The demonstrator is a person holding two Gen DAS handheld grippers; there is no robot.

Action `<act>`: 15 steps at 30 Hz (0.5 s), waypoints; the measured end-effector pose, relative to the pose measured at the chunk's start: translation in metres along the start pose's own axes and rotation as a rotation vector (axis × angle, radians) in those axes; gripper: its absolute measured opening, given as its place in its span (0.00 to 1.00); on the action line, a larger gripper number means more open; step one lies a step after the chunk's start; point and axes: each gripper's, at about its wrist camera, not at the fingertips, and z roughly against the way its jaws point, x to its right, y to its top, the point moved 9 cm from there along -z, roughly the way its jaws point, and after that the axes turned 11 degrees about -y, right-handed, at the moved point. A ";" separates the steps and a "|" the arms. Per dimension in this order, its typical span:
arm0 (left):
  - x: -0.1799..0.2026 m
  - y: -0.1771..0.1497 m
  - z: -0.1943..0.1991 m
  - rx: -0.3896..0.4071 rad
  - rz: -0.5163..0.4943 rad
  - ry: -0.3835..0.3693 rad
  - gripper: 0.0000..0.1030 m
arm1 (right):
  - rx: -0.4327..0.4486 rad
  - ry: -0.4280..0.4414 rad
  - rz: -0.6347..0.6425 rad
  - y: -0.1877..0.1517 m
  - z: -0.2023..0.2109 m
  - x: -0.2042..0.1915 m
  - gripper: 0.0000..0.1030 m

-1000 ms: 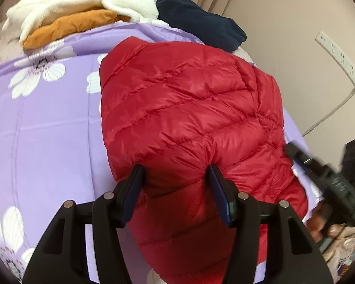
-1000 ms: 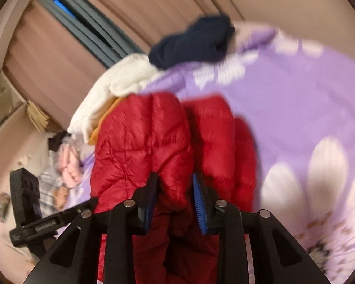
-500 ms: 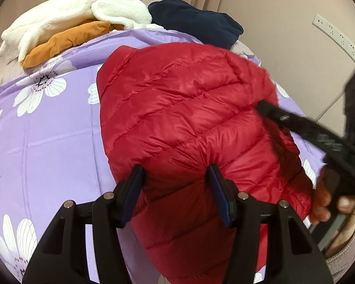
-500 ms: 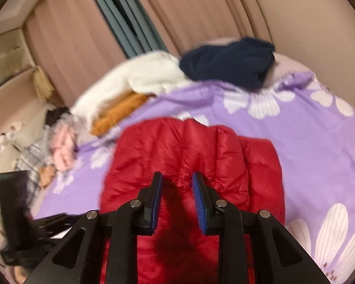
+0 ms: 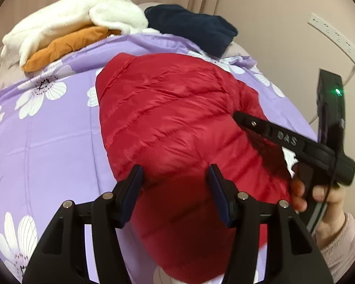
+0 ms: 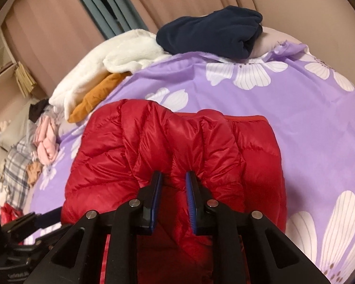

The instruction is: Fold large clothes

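A red quilted down jacket [image 5: 172, 123] lies bunched on the purple flowered bedsheet [image 5: 47, 142]. My left gripper [image 5: 175, 189] is wide open, its jaws either side of the jacket's near bulge. My right gripper [image 6: 174, 189] is shut on a raised fold of the red jacket [image 6: 172, 142] and pinches it between the blue pads. The right gripper also shows in the left wrist view [image 5: 239, 117] at the jacket's right side, with the hand holding it.
At the head of the bed lie a white fleece [image 5: 78, 16], an orange garment [image 5: 66, 45] and a dark navy garment [image 5: 191, 28]. A power strip [image 5: 333, 37] hangs on the right wall. More clothes [image 6: 30, 156] are piled left of the bed.
The right gripper has carried its pinched fold up and across over the jacket, toward the middle. The left gripper has stayed open at the near bulge.
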 end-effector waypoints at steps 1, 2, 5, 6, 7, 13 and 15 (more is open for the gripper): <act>0.005 -0.004 0.003 0.000 -0.010 -0.010 0.54 | 0.006 0.010 -0.005 0.000 0.005 0.000 0.16; 0.011 -0.010 0.006 -0.007 -0.027 -0.020 0.54 | 0.015 0.021 -0.009 0.000 0.012 -0.001 0.16; 0.021 -0.023 0.004 -0.026 -0.079 0.008 0.54 | 0.044 0.041 0.003 -0.002 0.033 -0.006 0.16; 0.022 -0.026 0.003 -0.030 -0.092 0.021 0.54 | 0.054 0.047 0.014 -0.005 0.041 -0.008 0.16; 0.022 -0.028 0.001 -0.035 -0.097 0.029 0.54 | 0.067 0.056 0.027 -0.008 0.051 -0.010 0.16; 0.015 -0.032 -0.002 -0.050 -0.069 0.008 0.55 | 0.054 0.051 0.112 -0.044 0.068 -0.012 0.17; 0.014 -0.033 -0.003 -0.050 -0.060 -0.001 0.55 | -0.008 0.006 0.154 -0.057 0.051 -0.010 0.17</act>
